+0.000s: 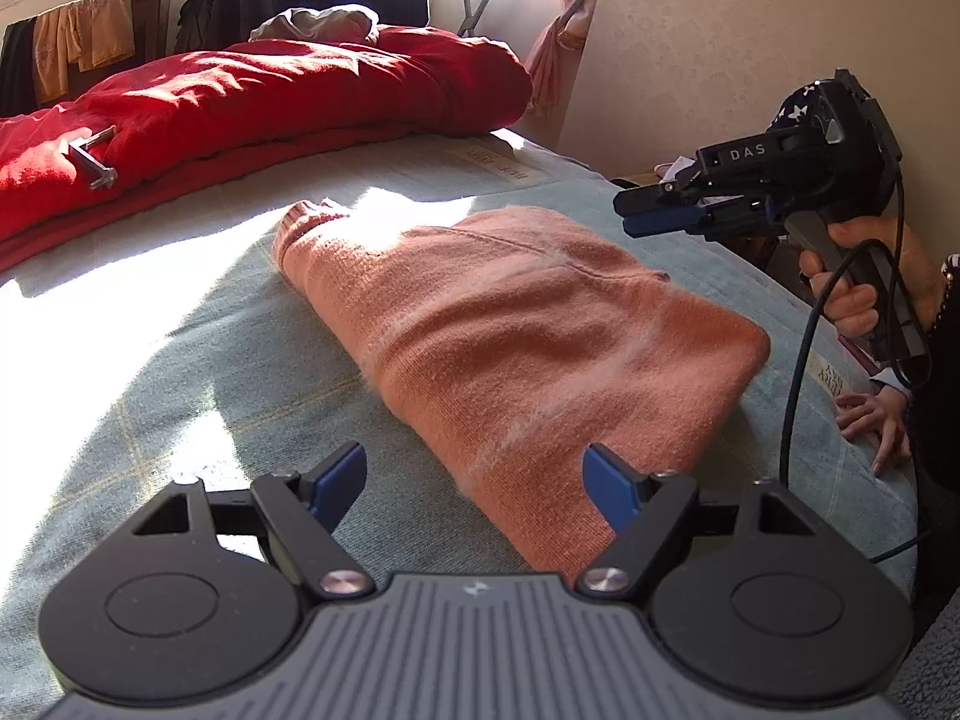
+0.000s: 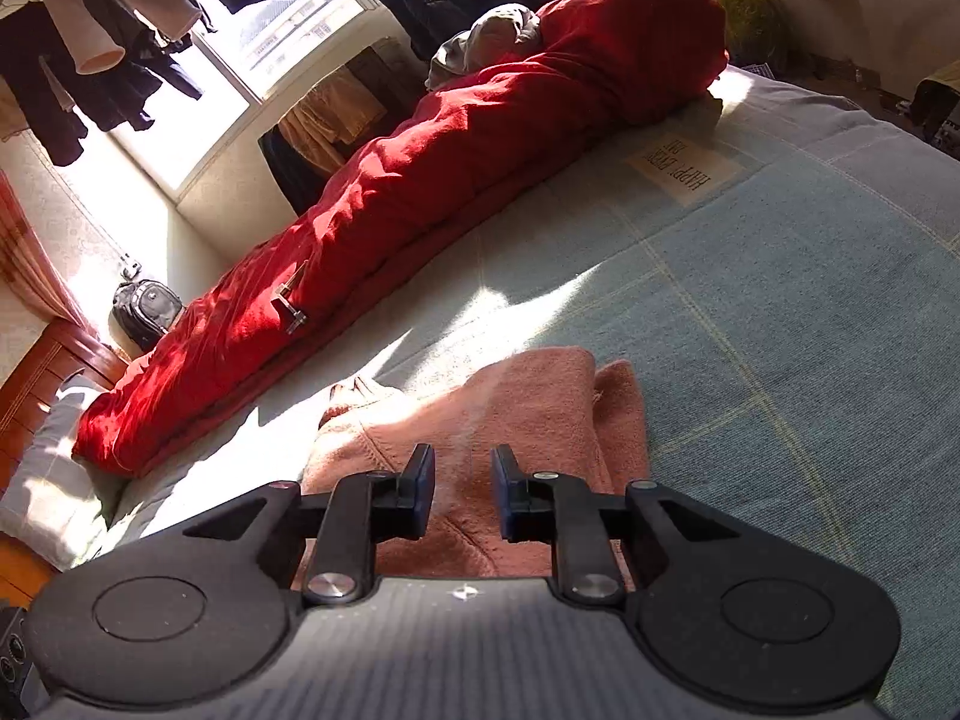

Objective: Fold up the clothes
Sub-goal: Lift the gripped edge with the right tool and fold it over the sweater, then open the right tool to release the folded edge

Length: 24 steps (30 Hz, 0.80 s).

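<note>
On the bed (image 1: pixel 180 360) lies a folded sweater (image 1: pixel 528 324) (both grippers empty).

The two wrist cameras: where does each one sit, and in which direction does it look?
Left wrist: sits on the left gripper, low over the bed, facing the folded orange sweater; shows the right gripper and the hand holding it.
Right wrist: sits on the right gripper, above the sweater, facing the window.
Shared: sweater, red blanket, blue bedcover.

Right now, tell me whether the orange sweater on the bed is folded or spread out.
Folded. The orange sweater lies as a compact, layered rectangle on the blue bedspread, no sleeves trailing out, and neither hand-held gripper touches it.
</note>
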Each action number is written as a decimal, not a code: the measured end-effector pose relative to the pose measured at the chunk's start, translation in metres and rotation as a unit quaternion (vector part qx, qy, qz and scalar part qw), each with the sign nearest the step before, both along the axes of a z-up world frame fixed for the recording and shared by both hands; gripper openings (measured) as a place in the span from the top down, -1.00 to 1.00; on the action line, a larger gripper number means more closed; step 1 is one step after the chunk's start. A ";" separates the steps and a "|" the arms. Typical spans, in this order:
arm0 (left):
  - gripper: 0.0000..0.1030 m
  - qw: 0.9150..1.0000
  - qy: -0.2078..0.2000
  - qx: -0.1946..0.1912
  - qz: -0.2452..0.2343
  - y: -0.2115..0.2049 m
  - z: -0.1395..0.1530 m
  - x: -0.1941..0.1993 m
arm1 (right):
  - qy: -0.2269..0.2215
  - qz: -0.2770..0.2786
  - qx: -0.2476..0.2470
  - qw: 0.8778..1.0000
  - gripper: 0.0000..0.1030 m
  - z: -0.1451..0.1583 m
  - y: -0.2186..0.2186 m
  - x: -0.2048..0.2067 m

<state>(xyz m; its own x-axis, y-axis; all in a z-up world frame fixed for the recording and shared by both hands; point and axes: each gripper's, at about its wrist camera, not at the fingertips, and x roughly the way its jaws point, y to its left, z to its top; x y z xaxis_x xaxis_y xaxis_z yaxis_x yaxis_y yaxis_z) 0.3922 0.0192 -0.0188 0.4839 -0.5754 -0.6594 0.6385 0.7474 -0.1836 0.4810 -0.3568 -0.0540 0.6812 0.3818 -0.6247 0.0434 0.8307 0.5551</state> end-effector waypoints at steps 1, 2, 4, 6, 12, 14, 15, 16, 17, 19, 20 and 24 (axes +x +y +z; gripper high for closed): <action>-0.54 1.000 0.001 -0.002 0.001 0.000 0.000 -0.001 | 0.003 0.003 0.002 1.000 0.38 -0.002 0.003 -0.001; -0.54 1.000 0.003 -0.005 0.002 0.000 -0.001 -0.002 | 0.005 0.006 0.005 1.000 0.37 -0.004 0.006 -0.003; -0.54 1.000 0.007 -0.007 0.003 0.003 -0.003 -0.003 | 0.010 0.013 0.009 1.000 0.37 -0.008 0.012 -0.006; -0.54 1.000 0.012 -0.007 0.004 0.006 -0.007 -0.004 | 0.015 0.019 0.014 1.000 0.59 -0.012 0.017 -0.009; -0.54 0.999 0.028 0.008 0.032 0.014 -0.015 -0.001 | 0.023 0.029 0.026 0.999 0.70 -0.021 0.032 -0.016; -0.54 0.999 0.026 0.006 0.034 0.014 -0.012 -0.003 | 0.020 0.023 0.028 0.999 0.65 -0.021 0.034 -0.018; -0.54 0.999 0.024 0.006 0.032 0.013 -0.010 -0.006 | 0.018 0.020 0.029 0.999 0.56 -0.021 0.036 -0.019; -0.54 0.999 0.021 0.006 0.030 0.012 -0.008 -0.008 | 0.016 0.018 0.030 0.999 0.48 -0.021 0.037 -0.020; -0.54 0.999 0.019 0.007 0.028 0.011 -0.006 -0.011 | 0.015 0.015 0.030 0.999 0.46 -0.020 0.038 -0.021; -0.54 0.999 0.017 0.008 0.027 0.011 -0.003 -0.015 | 0.012 0.014 0.028 0.999 0.34 -0.015 0.040 -0.025; -0.54 0.999 0.017 0.008 0.027 0.010 -0.003 -0.017 | 0.008 0.016 0.028 0.999 0.17 -0.012 0.041 -0.027; -0.54 0.999 0.013 0.012 0.028 0.008 0.002 -0.025 | -0.007 0.017 0.015 1.000 -0.01 0.004 0.045 -0.041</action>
